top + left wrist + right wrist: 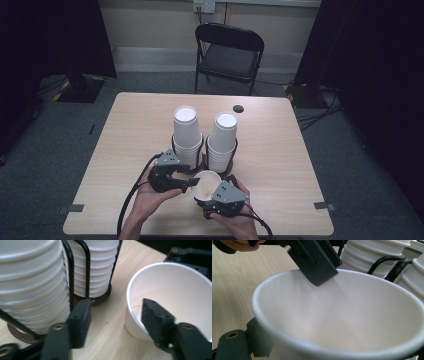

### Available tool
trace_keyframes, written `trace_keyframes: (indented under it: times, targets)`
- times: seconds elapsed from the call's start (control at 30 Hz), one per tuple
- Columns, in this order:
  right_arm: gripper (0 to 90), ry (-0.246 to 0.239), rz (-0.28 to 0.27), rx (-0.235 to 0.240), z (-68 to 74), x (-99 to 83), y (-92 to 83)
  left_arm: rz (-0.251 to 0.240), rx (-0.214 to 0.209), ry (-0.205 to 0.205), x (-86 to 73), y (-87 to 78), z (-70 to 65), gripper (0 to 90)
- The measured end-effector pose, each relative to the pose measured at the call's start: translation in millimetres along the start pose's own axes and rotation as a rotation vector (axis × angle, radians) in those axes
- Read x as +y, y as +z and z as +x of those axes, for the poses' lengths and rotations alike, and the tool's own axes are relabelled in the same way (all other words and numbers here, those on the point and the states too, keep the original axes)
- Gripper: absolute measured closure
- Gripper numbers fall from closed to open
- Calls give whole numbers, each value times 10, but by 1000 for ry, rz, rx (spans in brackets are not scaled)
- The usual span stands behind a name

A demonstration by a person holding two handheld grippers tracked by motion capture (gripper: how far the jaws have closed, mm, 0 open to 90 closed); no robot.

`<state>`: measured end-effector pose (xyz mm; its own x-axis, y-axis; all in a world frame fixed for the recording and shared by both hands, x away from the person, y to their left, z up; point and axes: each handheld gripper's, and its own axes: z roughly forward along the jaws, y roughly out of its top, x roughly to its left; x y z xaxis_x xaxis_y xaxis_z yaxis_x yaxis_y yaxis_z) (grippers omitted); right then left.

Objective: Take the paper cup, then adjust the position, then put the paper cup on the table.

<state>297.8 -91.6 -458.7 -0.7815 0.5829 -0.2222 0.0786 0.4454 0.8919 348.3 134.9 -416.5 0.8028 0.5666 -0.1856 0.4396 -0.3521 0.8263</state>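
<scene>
A single white paper cup [207, 181] lies tilted, mouth up and towards me, near the table's front edge. My right gripper [206, 196] is shut on it, and in the right gripper view one black jaw presses the cup's [342, 322] outer wall at the lower left. My left gripper [116, 315] stands open across the cup's [180, 295] near rim. One jaw is inside the mouth and the other outside, and neither pad presses the wall. Two stacks of upturned white cups [186, 132] [223, 137] stand in black wire holders just behind.
The light wooden table [130, 130] carries a small black disc [238, 108] near its far edge and grey tape marks [324, 205] at the front corners. A black folding chair [229, 52] stands beyond. The cup stacks [32, 282] are close to the left gripper's outer jaw.
</scene>
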Motion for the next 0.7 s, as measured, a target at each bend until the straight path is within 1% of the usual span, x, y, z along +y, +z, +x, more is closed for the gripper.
trace_keyframes:
  times: [0.07,0.1,0.17,0.2,0.23,0.33,0.37,0.4,0.47,0.5,0.53,0.6,0.63,0.67,0.7]
  targets:
    - [125,8,0,0,-12,-5,-11,-34,21,-11,-20,-14,1,344]
    - [125,10,-1,-2,-20,-9,-13,-46,24,-23,-32,-20,11,333]
    - [124,29,20,9,-43,-20,-11,-59,29,-36,-49,-33,21,312]
    - [124,44,35,9,-62,-31,-6,-73,36,-37,-65,-46,20,306]
    - [123,56,39,-3,-93,-66,-16,-84,42,-34,-78,-58,21,301]
    - [124,67,33,-6,-117,-85,-36,-105,57,-36,-110,-86,37,298]
    - [124,78,34,-7,-129,-93,-52,-118,61,-43,-121,-92,43,293]
    - [124,78,29,-15,-147,-101,-63,-123,64,-49,-133,-99,51,293]
    - [124,94,22,-25,-177,-111,-98,-122,58,-44,-159,-111,62,293]
    - [124,95,22,-29,-194,-115,-114,-125,65,-40,-173,-113,67,293]
    - [124,109,20,-37,-224,-123,-138,-128,74,-41,-188,-116,71,291]
    - [124,110,19,-45,-243,-128,-147,-153,97,-40,-218,-121,86,291]
    - [124,130,9,-51,-273,-145,-168,-169,128,-40,-235,-124,88,289]
    - [124,130,9,-51,-273,-145,-168,-180,153,-39,-256,-123,86,289]
    - [124,145,-5,-50,-289,-157,-178,-190,160,-39,-283,-126,92,287]
